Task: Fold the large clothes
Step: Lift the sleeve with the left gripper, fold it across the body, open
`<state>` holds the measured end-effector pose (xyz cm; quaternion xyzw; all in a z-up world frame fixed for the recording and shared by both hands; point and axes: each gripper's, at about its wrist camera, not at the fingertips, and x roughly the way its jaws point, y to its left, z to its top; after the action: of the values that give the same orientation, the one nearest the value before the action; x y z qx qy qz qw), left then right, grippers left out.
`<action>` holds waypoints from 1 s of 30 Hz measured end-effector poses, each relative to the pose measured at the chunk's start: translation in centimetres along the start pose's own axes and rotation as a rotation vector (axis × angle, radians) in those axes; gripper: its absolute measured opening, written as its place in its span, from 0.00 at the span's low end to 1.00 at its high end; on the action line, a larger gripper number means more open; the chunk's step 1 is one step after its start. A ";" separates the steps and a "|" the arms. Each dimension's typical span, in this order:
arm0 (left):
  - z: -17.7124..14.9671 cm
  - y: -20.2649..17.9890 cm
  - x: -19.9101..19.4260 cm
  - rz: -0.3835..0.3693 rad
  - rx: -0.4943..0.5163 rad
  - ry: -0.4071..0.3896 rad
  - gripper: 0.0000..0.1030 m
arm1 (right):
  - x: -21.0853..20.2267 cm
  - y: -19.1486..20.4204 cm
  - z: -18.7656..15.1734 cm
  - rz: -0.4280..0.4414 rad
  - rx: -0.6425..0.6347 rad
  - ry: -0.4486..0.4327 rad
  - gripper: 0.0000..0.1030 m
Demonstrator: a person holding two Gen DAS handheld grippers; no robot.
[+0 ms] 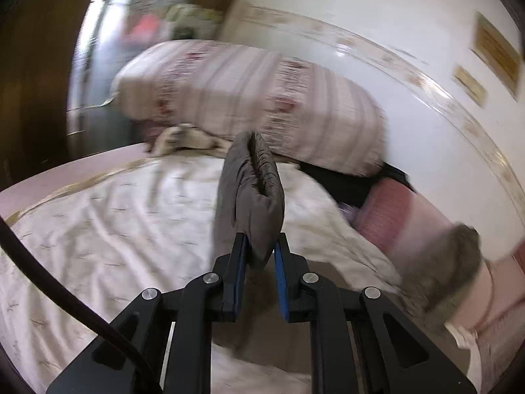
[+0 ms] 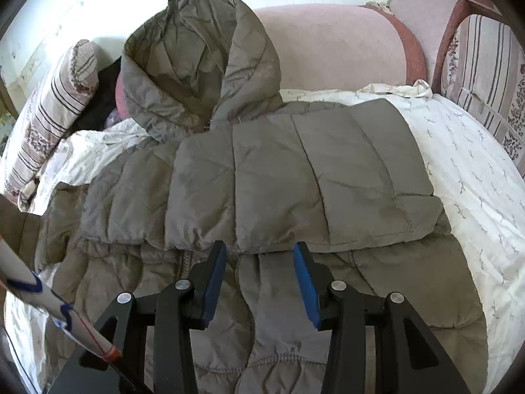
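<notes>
Fold of a large garment, mid-step. A grey quilted hooded jacket (image 2: 262,180) lies spread over the white sheet (image 2: 459,170) of a sofa bed, its hood (image 2: 197,62) propped against the pink backrest (image 2: 331,42). One side panel is already turned over the jacket's middle, its hem lying just ahead of the right gripper (image 2: 261,272). That gripper hangs above the jacket's lower front with its jaws partly apart, nothing between the blue pads, touching no cloth as far as can be seen.

The left gripper (image 1: 261,251) is clamped on a padded cuff or sleeve end (image 1: 251,193) of the same grey material, lifted clear of the sheet with the striped cushion (image 1: 249,98) behind it. The surroundings are motion-blurred.

Handling, as judged: the jacket looks light and puffy, soft rather than stiff, with a smooth shell that may slip between pads. Padding springs back, so folds probably need pressing flat. Firmest holds appear to be stitched edges: cuff, hem, quilting seams, the zip line. A pinch on a puffed panel alone risks sliding off.
</notes>
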<state>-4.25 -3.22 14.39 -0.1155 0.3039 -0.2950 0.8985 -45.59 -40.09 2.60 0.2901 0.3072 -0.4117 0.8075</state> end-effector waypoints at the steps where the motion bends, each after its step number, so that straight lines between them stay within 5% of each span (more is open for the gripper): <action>1: -0.5 -1.4 -0.1 -0.033 0.024 0.009 0.16 | -0.2 0.0 0.1 0.003 0.004 -0.009 0.45; 14: -15.7 -19.4 1.2 -0.324 0.401 0.306 0.16 | -2.0 -1.3 1.1 0.044 0.066 -0.065 0.45; 18: -20.5 -22.7 2.3 -0.359 0.522 0.419 0.17 | -2.2 -2.0 1.2 0.053 0.092 -0.067 0.45; 20: -22.8 -23.3 3.9 -0.297 0.605 0.486 0.19 | -2.2 -2.6 1.3 0.066 0.115 -0.065 0.45; 22: -24.0 -23.0 5.1 -0.259 0.613 0.555 0.30 | -2.2 -3.0 1.3 0.086 0.136 -0.062 0.45; 27: -22.7 -22.6 5.0 -0.321 0.537 0.650 0.60 | -1.7 -3.2 1.2 0.189 0.183 -0.029 0.45; 30: -20.9 -23.0 3.1 -0.411 0.531 0.633 0.61 | -1.1 -3.0 0.8 0.269 0.216 -0.001 0.45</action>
<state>-25.66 -24.11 5.35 0.1569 0.4479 -0.5554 0.6829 -48.42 -41.65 3.28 0.4135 0.2191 -0.3306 0.8196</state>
